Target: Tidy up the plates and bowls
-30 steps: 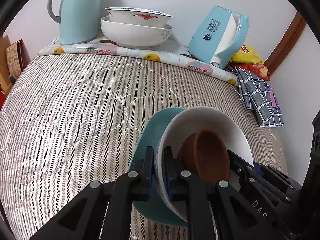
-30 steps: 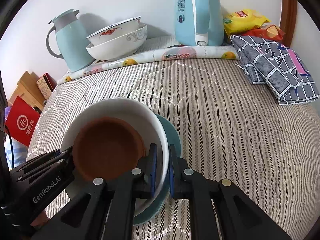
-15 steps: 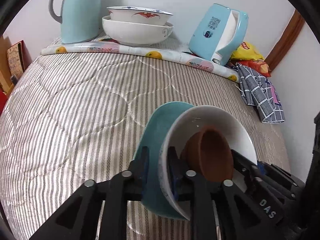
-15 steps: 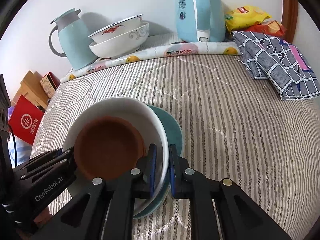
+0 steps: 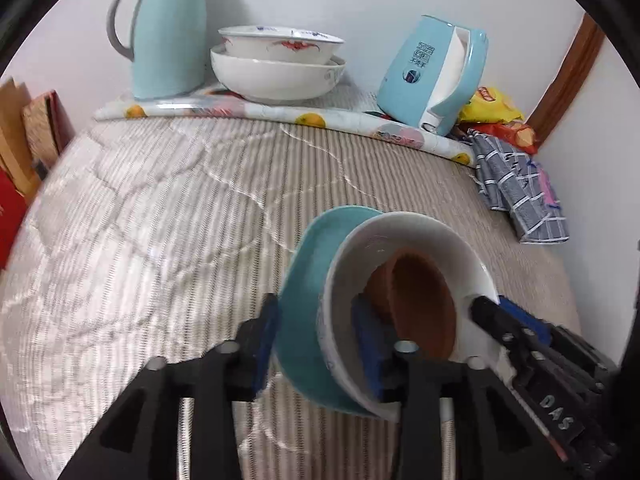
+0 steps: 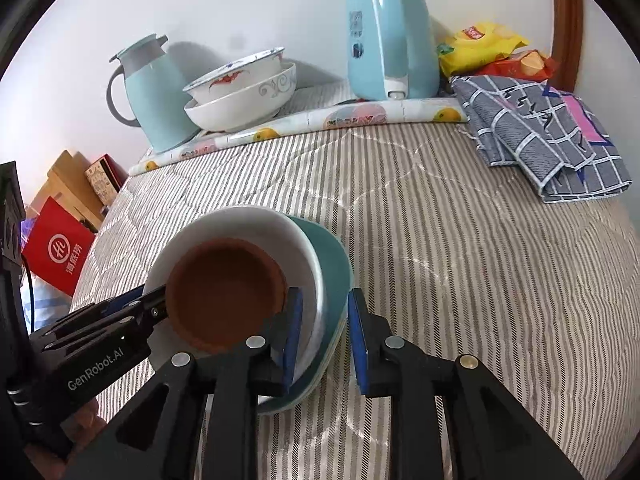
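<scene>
The nested stack of teal plate (image 6: 334, 280), white bowl (image 6: 244, 224) and brown bowl (image 6: 224, 292) is sitting between both grippers, the left gripper (image 5: 316, 344) and right gripper (image 6: 322, 336) each straddling its rim from opposite sides with the 2 fingers spread and seemingly not pinching.

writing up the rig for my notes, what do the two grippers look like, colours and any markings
Both the left gripper and the right gripper are matte black, angular linkage frames with silver round pivot bolts and blue pads lining the fingers. White lettering reads "GenRobot.AI" on the left one's body and "DAS" on the right's. No cables or sleeves show.
</scene>
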A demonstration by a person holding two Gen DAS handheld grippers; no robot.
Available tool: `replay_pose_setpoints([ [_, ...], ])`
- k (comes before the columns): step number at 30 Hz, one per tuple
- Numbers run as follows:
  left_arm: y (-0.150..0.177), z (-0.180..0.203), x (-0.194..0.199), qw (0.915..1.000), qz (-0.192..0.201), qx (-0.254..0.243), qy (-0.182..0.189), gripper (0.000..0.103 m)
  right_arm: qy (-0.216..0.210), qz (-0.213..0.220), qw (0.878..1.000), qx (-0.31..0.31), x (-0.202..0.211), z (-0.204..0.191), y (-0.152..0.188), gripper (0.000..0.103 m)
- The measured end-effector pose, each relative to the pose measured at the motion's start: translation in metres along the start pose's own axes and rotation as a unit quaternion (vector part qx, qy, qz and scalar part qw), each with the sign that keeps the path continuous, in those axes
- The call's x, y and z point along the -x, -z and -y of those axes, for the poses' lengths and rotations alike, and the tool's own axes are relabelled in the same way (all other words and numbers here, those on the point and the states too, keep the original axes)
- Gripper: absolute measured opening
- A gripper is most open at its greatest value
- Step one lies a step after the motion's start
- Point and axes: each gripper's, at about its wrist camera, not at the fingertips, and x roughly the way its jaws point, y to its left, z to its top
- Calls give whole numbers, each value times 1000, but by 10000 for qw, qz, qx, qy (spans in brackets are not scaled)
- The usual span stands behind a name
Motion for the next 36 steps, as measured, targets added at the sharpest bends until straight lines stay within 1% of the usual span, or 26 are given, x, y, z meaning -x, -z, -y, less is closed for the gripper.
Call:
replay_pose_setpoints([
  [1,1,0,3,9999,80,-21,-101,51,-2,21,10000,-21,2,1,1,23],
  [3,2,-2,9,9999,149,-7,-70,51,-30,-2,10000,-33,6,3,3,24],
  [6,3,-3,19,9997,213,39,-142,52,-24,44,10000,-57,14,5,7,30],
  [8,5,-3,27,9994,295,33,-179,55,1,73,10000,-53,20,6,10,34],
  [9,6,-2,31,9993,337,30,-185,59,39,94,9999,-29,24,6,11,35],
  [10,8,-1,36,9990,400,1,-177,61,104,115,9999,10,29,6,13,38],
  [14,16,9,55,9983,549,-137,-148,62,312,204,9992,135,47,9,20,51],
  [17,24,19,69,9977,644,-185,-55,67,466,308,9983,150,63,15,27,56],
  [19,29,26,77,9975,680,-186,-26,73,617,397,9972,124,75,21,32,59],
  [21,33,33,81,9977,655,-184,19,77,679,482,9965,97,88,28,37,59],
  [25,46,49,95,9974,703,-112,91,78,759,606,9953,25,112,42,47,59],
  [28,53,60,106,9970,756,-82,141,80,916,691,9934,84,129,50,54,59],
  [29,54,64,109,9969,766,-88,149,80,978,741,9924,78,135,53,57,61],
  [30,56,68,113,9967,789,-105,149,80,1008,790,9917,56,140,57,61,64],
  [31,58,73,117,9964,823,-132,138,81,1019,808,9915,29,144,59,63,74],
  [32,60,78,120,9962,849,-170,100,81,1024,835,9912,2,149,62,67,81],
  [35,67,89,129,9951,938,-299,-5,81,1105,1037,9884,-20,165,69,77,90],
  [36,69,92,131,9948,963,-324,-9,81,1130,1092,9876,-27,169,71,80,91],
])
